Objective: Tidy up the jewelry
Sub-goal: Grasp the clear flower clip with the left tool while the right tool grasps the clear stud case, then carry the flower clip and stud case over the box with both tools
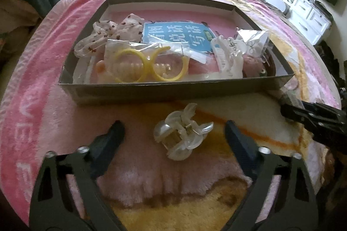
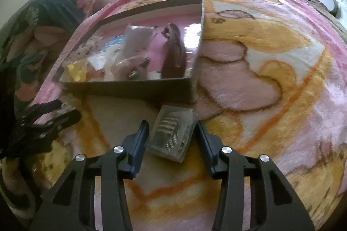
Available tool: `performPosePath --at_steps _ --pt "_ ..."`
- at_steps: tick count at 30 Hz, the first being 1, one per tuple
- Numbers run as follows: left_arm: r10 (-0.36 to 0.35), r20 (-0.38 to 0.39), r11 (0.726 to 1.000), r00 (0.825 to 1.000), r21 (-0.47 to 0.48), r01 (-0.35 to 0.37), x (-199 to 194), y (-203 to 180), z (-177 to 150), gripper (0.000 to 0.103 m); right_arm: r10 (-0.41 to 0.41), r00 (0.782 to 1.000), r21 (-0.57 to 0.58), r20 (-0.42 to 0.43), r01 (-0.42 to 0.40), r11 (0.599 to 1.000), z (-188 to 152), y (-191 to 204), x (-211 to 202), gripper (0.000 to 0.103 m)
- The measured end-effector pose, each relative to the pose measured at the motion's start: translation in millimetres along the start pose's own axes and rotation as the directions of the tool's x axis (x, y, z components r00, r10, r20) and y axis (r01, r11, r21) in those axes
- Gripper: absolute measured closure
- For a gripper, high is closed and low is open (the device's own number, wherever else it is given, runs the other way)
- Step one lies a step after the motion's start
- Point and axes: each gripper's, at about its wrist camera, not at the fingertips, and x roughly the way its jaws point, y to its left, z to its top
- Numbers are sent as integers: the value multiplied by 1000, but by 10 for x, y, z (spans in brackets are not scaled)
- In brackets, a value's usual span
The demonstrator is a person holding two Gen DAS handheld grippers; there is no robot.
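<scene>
A pink and yellow blanket (image 1: 32, 105) covers the bed, and a shallow dark box (image 1: 173, 92) of hair accessories sits on it. In front of the box, the left gripper (image 1: 174, 133) stands wide around a clear claw clip (image 1: 181, 135), not touching. The right gripper (image 2: 172, 133) stands narrow, its fingertips flanking a small clear case (image 2: 172, 135) of studs; contact cannot be told.

Clear pearly claw clip (image 1: 183, 133) lies on its side on my blanket, just before the box (image 1: 173, 91). Small clear case (image 2: 172, 133) of studs lies flat near the box corner.
</scene>
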Motion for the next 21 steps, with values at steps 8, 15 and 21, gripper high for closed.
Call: performPosePath --at_steps 8,15,21 --pt "-7 1 1000 1000 20 7 -53 0 -35 63 105 994 -34 25 -104 994 -35 296 -268 60" --pt "-49 37 999 998 -7 50 -357 100 -24 64 128 989 -99 78 -120 988 92 571 -458 60" --pt "-30 119 999 992 -37 35 -697 311 222 63 100 985 -138 142 -80 987 293 673 -544 60"
